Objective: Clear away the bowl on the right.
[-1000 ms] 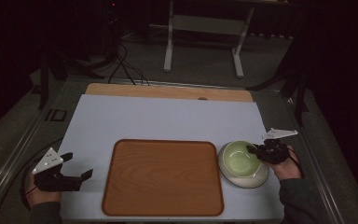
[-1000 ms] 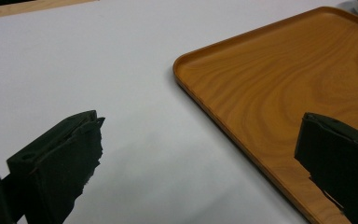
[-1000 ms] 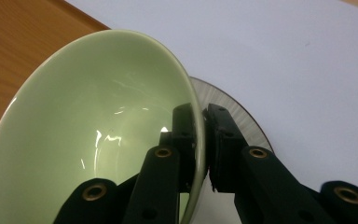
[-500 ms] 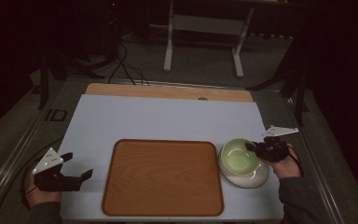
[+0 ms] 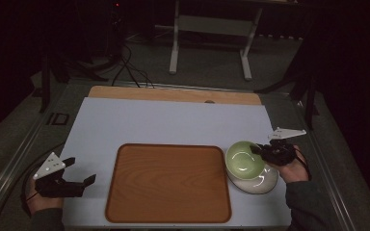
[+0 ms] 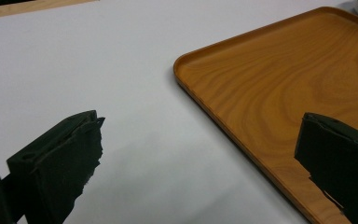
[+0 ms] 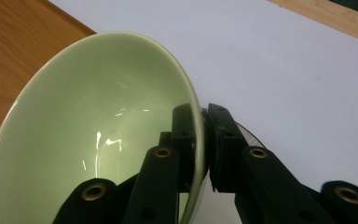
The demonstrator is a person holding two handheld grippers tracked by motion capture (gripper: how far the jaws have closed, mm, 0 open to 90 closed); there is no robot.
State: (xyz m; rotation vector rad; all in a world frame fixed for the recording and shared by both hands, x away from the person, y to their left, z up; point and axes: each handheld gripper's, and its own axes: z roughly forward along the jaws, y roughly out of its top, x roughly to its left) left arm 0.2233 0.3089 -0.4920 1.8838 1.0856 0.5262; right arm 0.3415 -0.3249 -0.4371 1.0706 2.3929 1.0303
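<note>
The counter (image 5: pixel 173 120), covered by a pale sheet, carries a wooden tray (image 5: pixel 168 182) in the middle of its near half, with its long axis running left to right. Just off the tray's right edge lies a white plate (image 5: pixel 260 183), and over it hangs the green bowl (image 5: pixel 243 160), tilted and lifted at its right side so that its lower part overlaps the plate.

The right hand-held gripper (image 5: pixel 259 150) has its jaws closed on the bowl's rim, one jaw inside and one outside, as the right gripper view makes plain: the thin rim of the bowl (image 7: pixel 98 135) runs up between the two black jaws. From this grip the tray lies to the left, just beside the bowl, so a short sideways carry would likely bring the bowl over the wood.

The left hand-held gripper (image 5: pixel 79 181) rests on the counter off the tray's left edge, its jaws spread wide and holding nothing; it points toward the tray's near left corner (image 6: pixel 279 107). It sits well apart from the bowl, so the right hand is much the nearer one.
</note>
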